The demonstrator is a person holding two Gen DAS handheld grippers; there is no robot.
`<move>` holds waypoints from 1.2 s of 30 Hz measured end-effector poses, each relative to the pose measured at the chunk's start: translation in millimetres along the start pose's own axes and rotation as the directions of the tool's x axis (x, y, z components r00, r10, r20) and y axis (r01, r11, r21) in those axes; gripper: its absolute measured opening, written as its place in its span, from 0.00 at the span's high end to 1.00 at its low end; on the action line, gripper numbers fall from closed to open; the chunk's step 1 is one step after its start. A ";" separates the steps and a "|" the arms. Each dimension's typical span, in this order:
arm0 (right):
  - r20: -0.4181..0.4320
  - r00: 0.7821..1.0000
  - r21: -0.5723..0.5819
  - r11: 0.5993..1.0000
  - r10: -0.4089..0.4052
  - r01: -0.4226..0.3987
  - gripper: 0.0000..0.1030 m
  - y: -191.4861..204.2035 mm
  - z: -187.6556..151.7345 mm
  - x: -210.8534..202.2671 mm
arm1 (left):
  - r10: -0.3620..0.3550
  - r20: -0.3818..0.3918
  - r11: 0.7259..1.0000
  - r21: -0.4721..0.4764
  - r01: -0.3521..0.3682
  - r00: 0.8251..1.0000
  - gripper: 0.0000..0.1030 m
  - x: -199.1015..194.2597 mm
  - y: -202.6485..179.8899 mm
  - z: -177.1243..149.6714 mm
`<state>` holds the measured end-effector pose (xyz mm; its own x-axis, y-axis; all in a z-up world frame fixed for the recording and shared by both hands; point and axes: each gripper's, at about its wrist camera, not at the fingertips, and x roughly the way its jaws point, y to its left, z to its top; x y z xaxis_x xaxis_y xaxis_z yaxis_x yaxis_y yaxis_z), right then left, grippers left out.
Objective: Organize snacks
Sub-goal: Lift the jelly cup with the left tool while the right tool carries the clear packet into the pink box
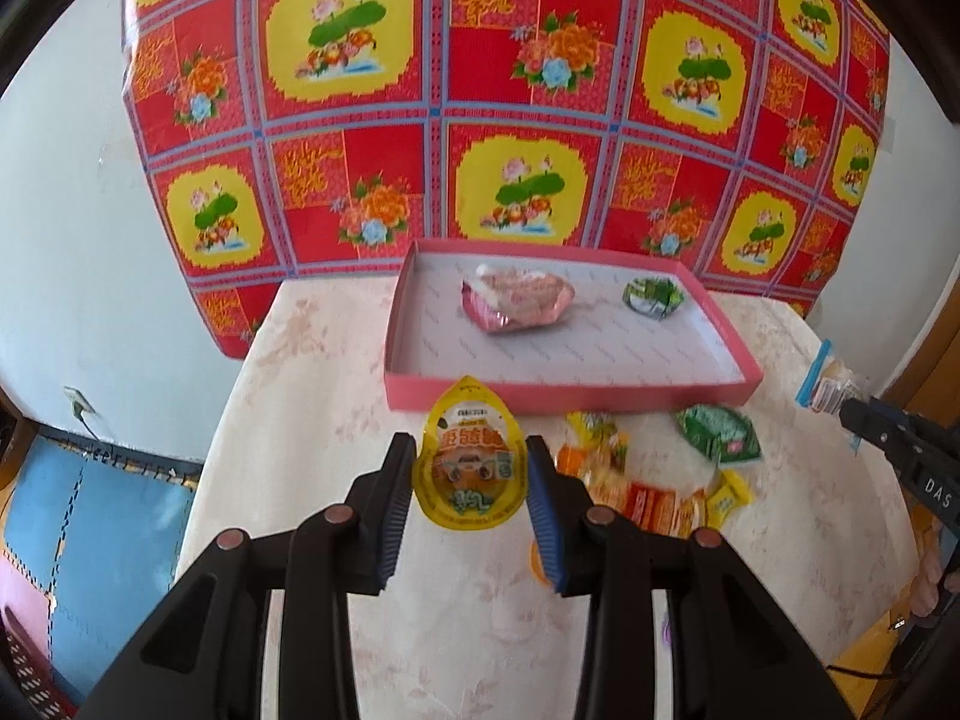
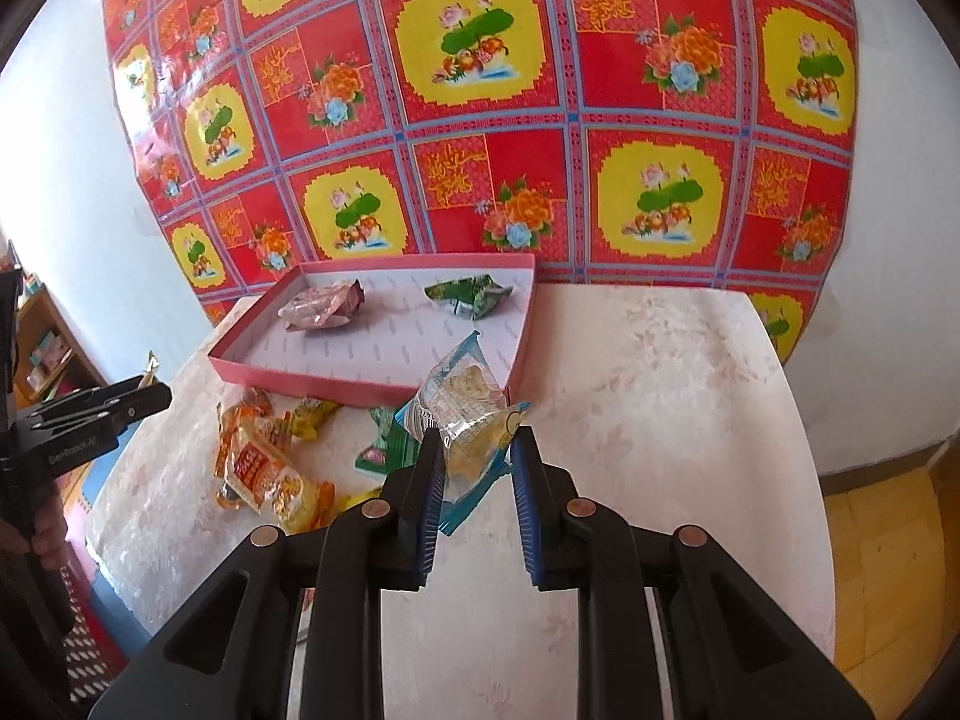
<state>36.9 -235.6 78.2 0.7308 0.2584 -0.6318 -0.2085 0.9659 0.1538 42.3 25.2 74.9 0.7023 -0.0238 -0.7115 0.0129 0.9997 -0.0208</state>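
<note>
My left gripper (image 1: pixel 469 450) is shut on a yellow teardrop-shaped snack pouch (image 1: pixel 468 468), held above the table just in front of the pink tray (image 1: pixel 564 391). My right gripper (image 2: pixel 478 441) is shut on a clear and blue biscuit packet (image 2: pixel 465 414), lifted near the pink tray (image 2: pixel 360 385) and its front right corner. Inside the tray lie a pink wrapped snack (image 1: pixel 519 300) and a green wrapped snack (image 1: pixel 653 295). Loose orange and yellow snack packets (image 2: pixel 264 468) and a green packet (image 1: pixel 720 432) lie on the table in front of the tray.
The white patterned table (image 2: pixel 660 390) stands against a wall hung with a red and yellow flowered cloth (image 1: pixel 480 90). Blue floor mats (image 1: pixel 102 516) lie off the table's left edge. A person's hand (image 2: pixel 42 528) holds the other gripper at the left.
</note>
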 end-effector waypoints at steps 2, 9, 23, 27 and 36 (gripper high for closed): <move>0.005 1.000 -0.008 1.000 -0.002 0.002 0.78 1.1 4.0 1.5 | -0.008 0.009 1.000 0.003 0.008 1.000 0.63 1.8 -0.9 6.3; 0.015 1.000 -0.025 1.000 -0.007 0.008 0.78 3.2 18.9 9.8 | -0.010 0.018 1.000 0.009 0.010 1.000 0.63 13.6 -5.1 22.7; 0.002 1.000 -0.005 1.000 0.008 -0.008 0.78 2.7 43.8 38.4 | -0.001 0.007 1.000 0.000 0.001 1.000 0.63 52.4 -11.4 53.0; -0.005 1.000 0.002 1.000 0.016 -0.016 0.78 3.8 50.8 49.5 | 0.003 -0.015 1.000 -0.012 -0.004 1.000 0.63 68.9 -11.2 57.3; -0.047 0.999 -0.003 1.000 0.020 -0.020 0.78 8.7 58.9 79.0 | 0.004 -0.051 0.999 -0.043 -0.006 0.999 0.63 100.8 -6.9 60.8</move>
<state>131.1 -205.7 74.3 0.6953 0.2762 -0.6635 -0.2248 0.9605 0.1643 156.3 16.2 46.1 0.6647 -0.0200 -0.7468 -0.0222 0.9987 -0.0466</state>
